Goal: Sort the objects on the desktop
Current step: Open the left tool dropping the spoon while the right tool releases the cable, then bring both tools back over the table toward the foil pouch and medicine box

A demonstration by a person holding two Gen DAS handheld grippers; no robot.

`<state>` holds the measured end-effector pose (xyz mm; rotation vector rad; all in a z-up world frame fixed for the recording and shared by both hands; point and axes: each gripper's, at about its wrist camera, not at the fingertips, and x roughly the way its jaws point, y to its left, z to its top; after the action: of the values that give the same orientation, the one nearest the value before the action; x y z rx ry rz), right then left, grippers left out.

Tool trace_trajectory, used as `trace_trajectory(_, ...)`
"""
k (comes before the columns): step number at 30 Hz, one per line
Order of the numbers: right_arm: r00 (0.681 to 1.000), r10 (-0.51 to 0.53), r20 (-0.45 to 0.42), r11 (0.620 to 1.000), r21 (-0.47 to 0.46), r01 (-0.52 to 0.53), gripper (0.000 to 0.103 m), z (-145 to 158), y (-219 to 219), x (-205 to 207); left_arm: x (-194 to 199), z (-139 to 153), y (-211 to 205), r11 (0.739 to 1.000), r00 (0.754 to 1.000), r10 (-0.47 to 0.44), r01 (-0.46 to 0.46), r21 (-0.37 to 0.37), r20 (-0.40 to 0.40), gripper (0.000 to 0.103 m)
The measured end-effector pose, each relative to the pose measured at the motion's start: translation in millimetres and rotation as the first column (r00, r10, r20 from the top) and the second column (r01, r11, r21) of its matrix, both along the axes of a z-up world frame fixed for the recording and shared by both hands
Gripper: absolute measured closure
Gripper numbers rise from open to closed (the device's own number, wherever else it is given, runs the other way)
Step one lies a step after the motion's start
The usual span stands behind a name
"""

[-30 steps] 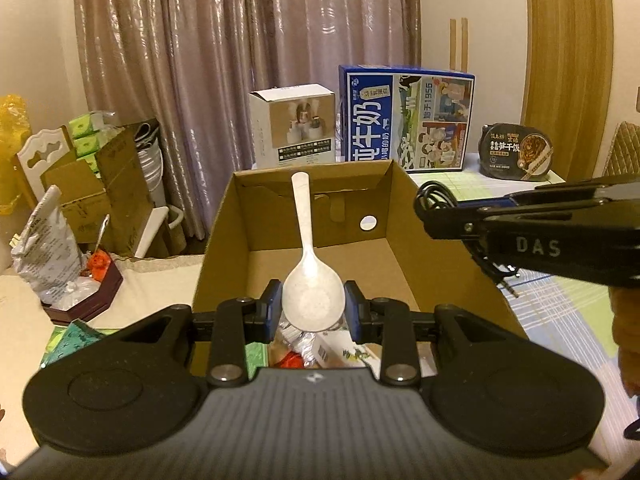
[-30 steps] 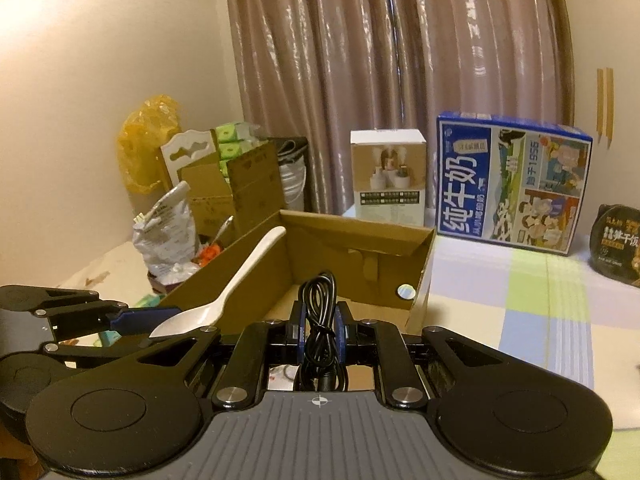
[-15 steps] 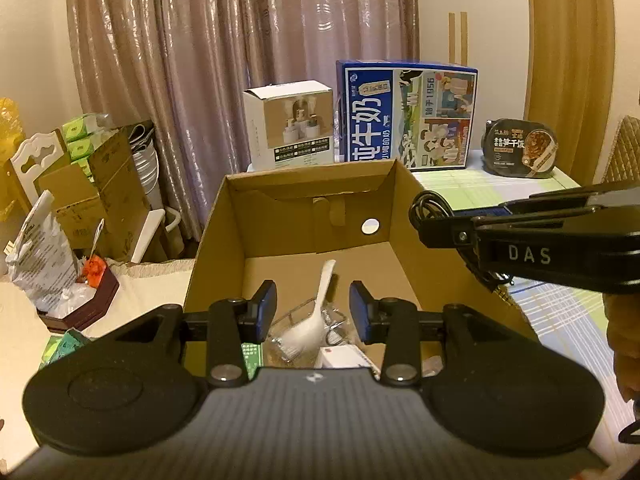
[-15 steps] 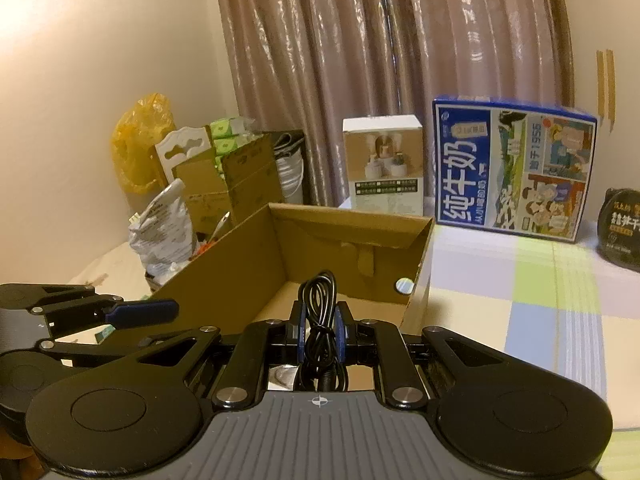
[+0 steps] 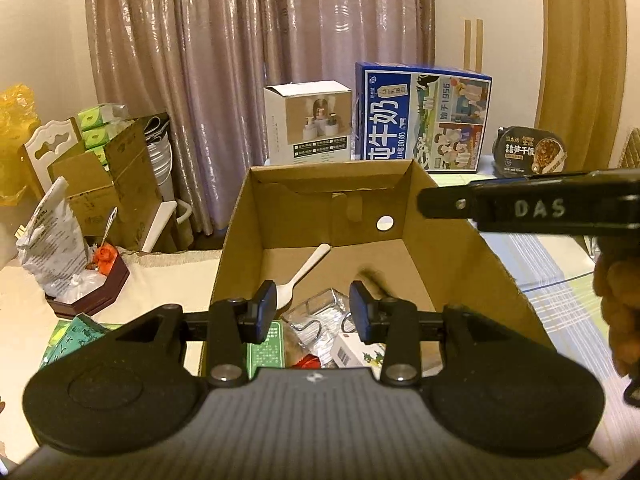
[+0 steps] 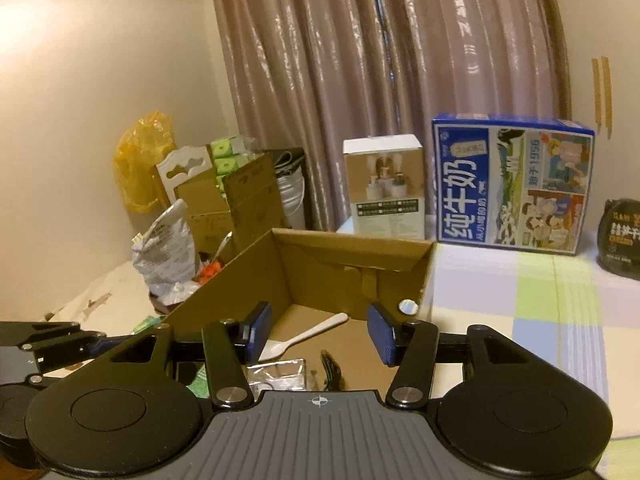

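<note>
Two grippers: both hover over the open cardboard box [image 5: 320,216], each with jaws spread and nothing between them.
Left gripper [image 5: 314,312]: above the near end of the box, fingers parted wide; seen from the right wrist view it sits at the lower left edge [image 6: 60,348].
Right gripper [image 6: 318,332]: over the near right part of the box, blue pads apart; from the left wrist view it reaches in from the right, marked DAS [image 5: 540,208].
White spoon [image 5: 304,276]: lies on the box floor, bowl toward the near side, handle angled toward the far wall; also visible between the right gripper's fingers [image 6: 308,336].
Black cable [image 6: 332,372]: lies in the box just beyond the right gripper's body, partly hidden.
Other box contents: a clear plastic packet [image 5: 320,316], a green packet [image 5: 266,348], a small white carton [image 5: 356,354].
Beyond the box: a white product box [image 5: 308,120] and a blue milk carton [image 5: 424,116] stand side by side on the table [image 6: 520,300], before the curtain [image 5: 260,40].
</note>
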<state>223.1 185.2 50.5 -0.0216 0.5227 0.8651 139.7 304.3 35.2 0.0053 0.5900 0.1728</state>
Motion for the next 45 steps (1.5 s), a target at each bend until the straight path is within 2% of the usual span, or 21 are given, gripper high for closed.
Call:
trace_trajectory(10, 0.999, -0.040, -0.030, 0.999, -0.005, 0.040, 0.053, -1, -27, -7, -13, 2, -6, 1.000, 1.000, 0.008, -0.008, -0.012, -0.006, 0.069)
trace_trajectory(18, 0.995, -0.065, -0.081, 0.998, 0.011, 0.066, 0.050, 2, -68, -34, -35, 13, -20, 1.000, 1.000, 0.021, -0.021, -0.009, -0.008, 0.069)
trace_trajectory(20, 0.994, -0.079, -0.079, 0.997, 0.008, 0.080, 0.048, 2, -80, -43, -44, 17, -25, 1.000, 1.000, 0.025, -0.025, -0.004, -0.006, 0.065)
trace_trajectory(26, 0.989, -0.125, -0.074, 0.992, -0.010, 0.124, 0.038, 3, -129, -67, -67, 29, -50, 1.000, 1.000, 0.009, -0.010, 0.007, 0.007, 0.038)
trace_trajectory(31, 0.978, -0.196, -0.067, 0.981, -0.025, 0.194, 0.030, 2, -180, -83, -83, 43, -76, 1.000, 0.999, -0.008, 0.007, 0.020, 0.044, 0.012)
trace_trajectory(33, 0.971, -0.229, -0.069, 0.973, -0.033, 0.227, 0.027, 1, -200, -86, -87, 48, -86, 0.999, 0.998, -0.020, 0.018, 0.028, 0.059, 0.006)
trace_trajectory(40, 0.933, -0.349, -0.088, 0.937, -0.043, 0.346, 0.017, -3, -274, -87, -91, 58, -137, 0.993, 0.990, -0.113, 0.115, -0.014, 0.084, 0.001)
trace_trajectory(45, 0.903, -0.416, -0.108, 0.909, -0.049, 0.414, 0.015, -10, -318, -82, -78, 55, -179, 0.979, 0.979, -0.199, 0.200, -0.028, 0.052, 0.001)
